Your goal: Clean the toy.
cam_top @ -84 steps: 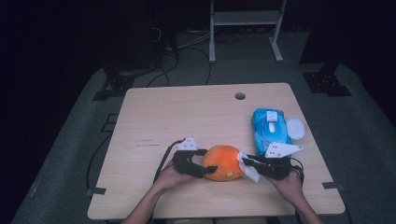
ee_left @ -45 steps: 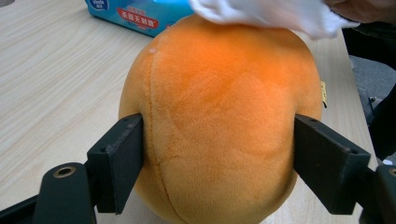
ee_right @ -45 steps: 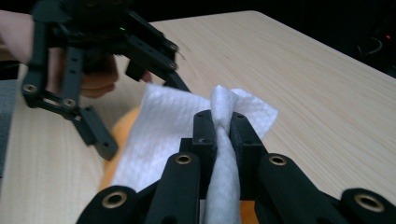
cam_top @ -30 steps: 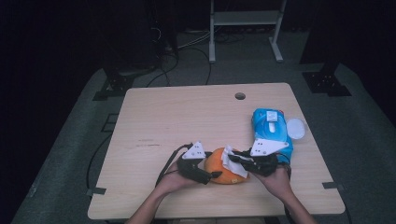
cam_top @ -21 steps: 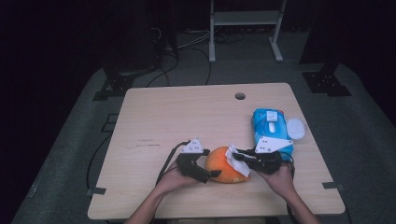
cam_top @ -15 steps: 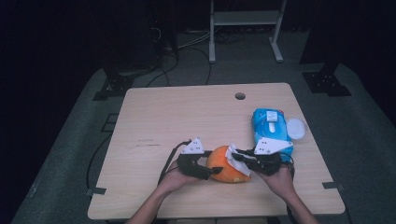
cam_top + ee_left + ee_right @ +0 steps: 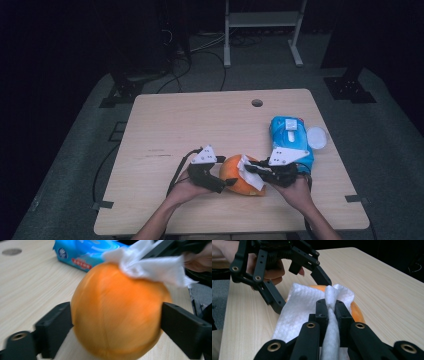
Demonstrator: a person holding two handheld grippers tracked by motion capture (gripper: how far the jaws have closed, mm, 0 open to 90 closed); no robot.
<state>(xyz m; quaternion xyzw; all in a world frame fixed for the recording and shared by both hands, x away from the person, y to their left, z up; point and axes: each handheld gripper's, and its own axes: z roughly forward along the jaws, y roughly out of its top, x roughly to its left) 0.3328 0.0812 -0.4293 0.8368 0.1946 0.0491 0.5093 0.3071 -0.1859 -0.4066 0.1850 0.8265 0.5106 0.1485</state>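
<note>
The wooden table (image 7: pixel 175 125) takes up the middle of the high view, with 1 round hole (image 7: pixel 257 103) near its far edge. At centre right lies the blue wet-wipe pack (image 7: pixel 290 135), and a white round lid (image 7: pixel 316 137) sits just beside it, toward the right edge.

Low in that frame, slightly right of centre, sits the orange ball-shaped fruit (image 7: pixel 235 176), resting on the table between both hands. In the left gripper view it occupies the centre.

The left gripper (image 7: pixel 216 183) comes in from the lower left of the high view. Its 2 jaws straddle the fruit's flanks and have just been opening. They stand spread wide with the fruit between them, at or barely off the skin, so the hold looks loose rather than firm.

The right gripper (image 7: pixel 256 171) reaches in from the lower right. Its jaws are pressed together, pinching a bunched fold of the white wipe (image 7: pixel 294 312), which drapes over the top of the fruit.

The likely trouble is this: with the left jaws slack, a rubbing stroke from the wipe could roll the round fruit out from between them toward the table's near edge. A thin pinch on the wipe could also slip free and leave the cloth behind.
</note>
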